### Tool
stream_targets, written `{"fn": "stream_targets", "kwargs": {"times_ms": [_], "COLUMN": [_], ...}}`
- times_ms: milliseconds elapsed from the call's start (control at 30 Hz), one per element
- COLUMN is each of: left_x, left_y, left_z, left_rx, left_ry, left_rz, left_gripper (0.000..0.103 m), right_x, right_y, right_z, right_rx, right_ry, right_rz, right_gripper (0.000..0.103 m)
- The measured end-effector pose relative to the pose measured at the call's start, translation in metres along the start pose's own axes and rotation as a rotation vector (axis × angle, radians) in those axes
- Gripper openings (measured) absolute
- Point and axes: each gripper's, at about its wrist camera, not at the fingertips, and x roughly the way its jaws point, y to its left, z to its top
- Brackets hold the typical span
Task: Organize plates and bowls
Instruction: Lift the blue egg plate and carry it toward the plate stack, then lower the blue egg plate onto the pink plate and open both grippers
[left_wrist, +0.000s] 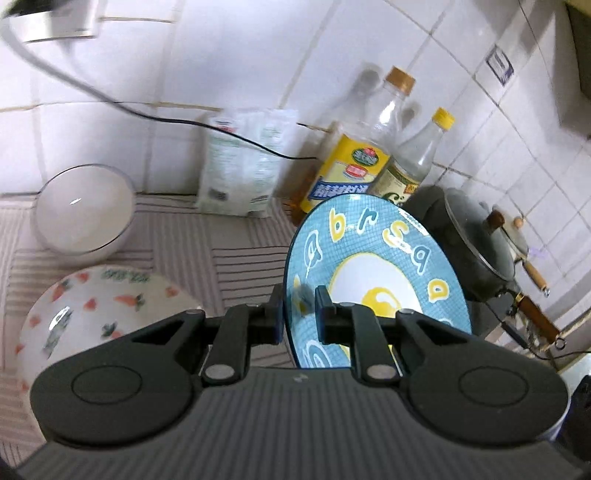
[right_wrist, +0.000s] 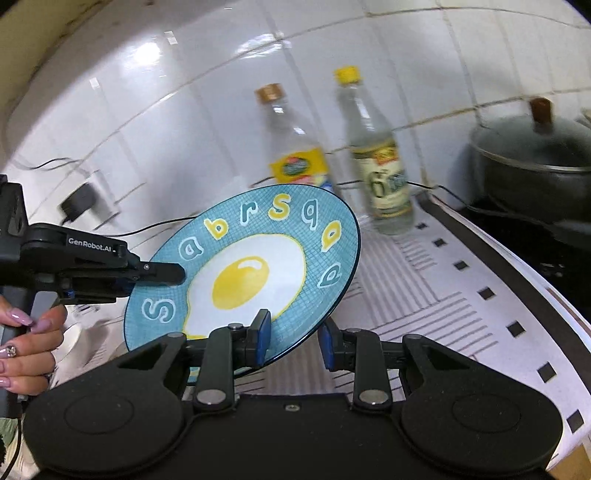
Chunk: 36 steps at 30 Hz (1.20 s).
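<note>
A blue plate (left_wrist: 373, 273) with a fried-egg picture and letters is held tilted in the air; it also shows in the right wrist view (right_wrist: 251, 269). My left gripper (left_wrist: 300, 314) is shut on its rim; it shows from the side in the right wrist view (right_wrist: 162, 275). My right gripper (right_wrist: 293, 341) straddles the plate's lower rim with jaws apart, not pinching it. A white bowl (left_wrist: 83, 210) stands on the striped mat at the left. A carrot-patterned bowl (left_wrist: 96, 314) sits in front of it.
Two bottles (left_wrist: 364, 155) (right_wrist: 380, 162) and a white bag (left_wrist: 240, 162) stand against the tiled wall. A lidded dark pot (right_wrist: 532, 166) (left_wrist: 469, 236) sits on the stove at the right. A black cable (left_wrist: 221, 131) runs along the wall.
</note>
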Motion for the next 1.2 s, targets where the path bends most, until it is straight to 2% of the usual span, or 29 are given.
{"fn": "stream_targets", "kwargs": {"times_ms": [100,200,500,900,1200], "left_x": [-0.021,-0.038,-0.07,-0.085,-0.073], "left_y": [0.005,0.017,0.053,0.109,0.131], "left_z": [-0.013,-0.023,-0.052,-0.068,-0.066], "left_rx": [-0.023,-0.083,-0.186,-0.308,-0.362], "left_ry": [-0.045,-0.061,-0.051,-0.04,0.014], "left_rz": [0.052,0.062,0.155,0.265,0.325], "left_gripper": [0.014,0.014,0.014,0.015,0.015], "right_x": [-0.005,-0.007,0.001,0.043,0.079], "right_y": [0.009,0.02,0.045,0.085,0.099], "right_z": [0.0,-0.004,-0.018,-0.032,-0.04], "right_rx": [-0.026,-0.079,-0.15,-0.222,-0.229], "right_ry": [0.014,0.034,0.112,0.226,0.301], "right_rz": [0.045,0.089,0.197,0.304,0.324], "right_gripper": [0.033,0.033,0.033,0.033,0.033]}}
